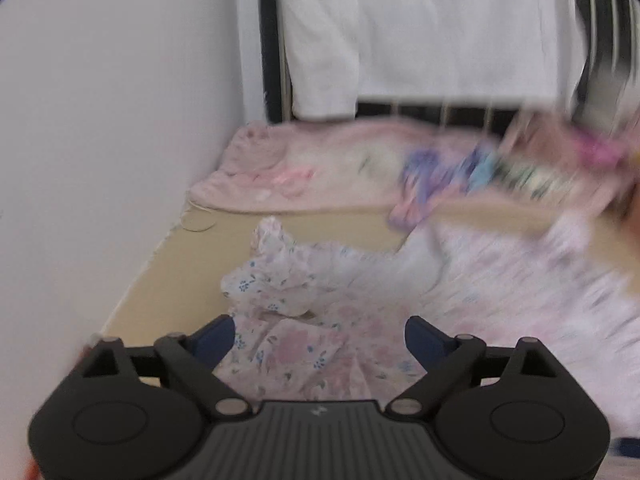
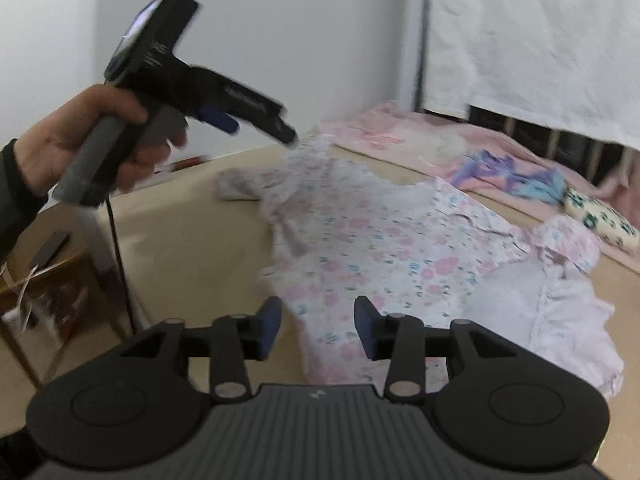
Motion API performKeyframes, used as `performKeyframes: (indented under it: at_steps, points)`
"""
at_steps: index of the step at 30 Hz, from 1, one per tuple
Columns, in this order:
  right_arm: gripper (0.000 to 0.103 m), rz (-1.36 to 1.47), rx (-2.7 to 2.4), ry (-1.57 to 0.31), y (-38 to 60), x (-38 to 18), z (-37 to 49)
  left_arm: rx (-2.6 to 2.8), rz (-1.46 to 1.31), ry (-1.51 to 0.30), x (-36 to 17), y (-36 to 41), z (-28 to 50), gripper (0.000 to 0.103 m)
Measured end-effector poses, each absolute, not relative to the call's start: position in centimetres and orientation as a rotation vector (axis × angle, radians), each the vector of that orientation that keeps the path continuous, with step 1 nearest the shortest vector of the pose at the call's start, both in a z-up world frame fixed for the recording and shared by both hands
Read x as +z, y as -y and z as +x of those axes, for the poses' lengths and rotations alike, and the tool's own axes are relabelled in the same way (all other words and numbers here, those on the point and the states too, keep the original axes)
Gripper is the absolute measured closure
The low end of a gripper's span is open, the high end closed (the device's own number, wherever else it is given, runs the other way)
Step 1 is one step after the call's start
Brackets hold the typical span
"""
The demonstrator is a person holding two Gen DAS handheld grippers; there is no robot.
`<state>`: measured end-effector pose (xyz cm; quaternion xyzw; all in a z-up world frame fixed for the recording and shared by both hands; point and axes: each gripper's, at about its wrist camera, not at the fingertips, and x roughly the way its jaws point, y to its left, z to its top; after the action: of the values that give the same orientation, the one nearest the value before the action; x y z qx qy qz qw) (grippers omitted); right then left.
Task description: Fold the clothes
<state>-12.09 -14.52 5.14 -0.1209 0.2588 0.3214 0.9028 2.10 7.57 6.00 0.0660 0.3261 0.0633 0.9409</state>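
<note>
- Progress: I judged the folding barely begun. The floral garment (image 2: 380, 248) lay spread and rumpled on the tan tabletop (image 2: 192, 240), one ruffled sleeve (image 1: 272, 276) bunched up at its far left, no clean fold visible.
- Left gripper (image 1: 320, 336): its jaws were spread wide above the garment's near edge, holding nothing. In the right wrist view it hung in the air over the sleeve end, gripped by my left hand (image 2: 80, 140).
- Right gripper (image 2: 318, 330): jaws apart, empty, poised over the hem.
- Remaining: sleeves, sides and the final fold, by my estimate.
- Surroundings: a pink blanket (image 1: 304, 168) with small colourful clothes (image 2: 516, 176) lay beyond, a white sheet (image 1: 440, 28) hung over dark railings, and a white wall (image 1: 100, 120) stood left. The left view was blurred.
</note>
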Motion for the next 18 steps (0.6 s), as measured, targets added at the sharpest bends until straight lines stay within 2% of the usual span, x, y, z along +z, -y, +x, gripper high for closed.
performKeyframes:
  at_steps: [1, 2, 3, 4, 5, 7, 10, 11, 13, 15, 16, 17, 18]
  points:
    - [0.063, -0.232, 0.655, -0.547, 14.4, 4.9, -11.9, 0.19, 0.183, -0.684, 5.2, -6.8, 3.1, 0.028]
    - [0.064, -0.212, 0.647, -0.561, 14.4, 4.6, -11.7, 0.236, 0.199, -0.707, 4.4, -6.8, 3.7, 0.062]
    - [0.066, -0.192, 0.64, -0.574, 14.3, 4.4, -11.5, 0.282, 0.214, -0.73, 3.7, -6.8, 4.3, 0.103]
    - [0.07, -0.18, 0.637, -0.594, 14.2, 4.1, -11.3, 0.308, 0.194, -0.749, 3.2, -7.2, 4.4, 0.098]
    - [0.075, -0.177, 0.634, -0.607, 14.0, 3.8, -11.3, 0.306, 0.103, -0.746, 3.3, -8.6, 3.3, 0.102]
    - [0.081, -0.176, 0.635, -0.626, 13.8, 3.3, -11.4, 0.345, -0.085, -0.679, 3.9, -11.4, 0.1, 0.102]
    - [0.084, -0.171, 0.646, -0.65, 13.7, 2.4, -11.6, 0.592, -0.222, -0.596, 3.8, -14.2, -6.4, 0.103]
    - [0.084, -0.176, 0.644, -0.652, 13.6, 2.2, -11.7, 0.635, -0.273, -0.599, 3.5, -14.9, -8.1, 0.102]
    - [0.084, -0.178, 0.646, -0.645, 13.6, 2.2, -11.9, 0.616, -0.282, -0.595, 3.8, -14.9, -9.3, 0.093]
    - [0.083, -0.175, 0.649, -0.645, 13.6, 2.4, -11.8, 0.529, -0.153, -0.563, 5.3, -12.6, -8.1, 0.048]
    - [0.083, -0.179, 0.649, -0.645, 13.5, 2.5, -11.7, 0.48, -0.093, -0.536, 6.0, -11.3, -7.5, 0.035]
    - [0.082, -0.184, 0.648, -0.646, 13.4, 2.5, -11.5, 0.425, -0.044, -0.508, 6.4, -9.9, -6.5, 0.018]
    - [0.082, -0.186, 0.643, -0.647, 13.3, 2.5, -11.5, 0.379, -0.002, -0.512, 6.2, -8.6, -5.0, 0.016]
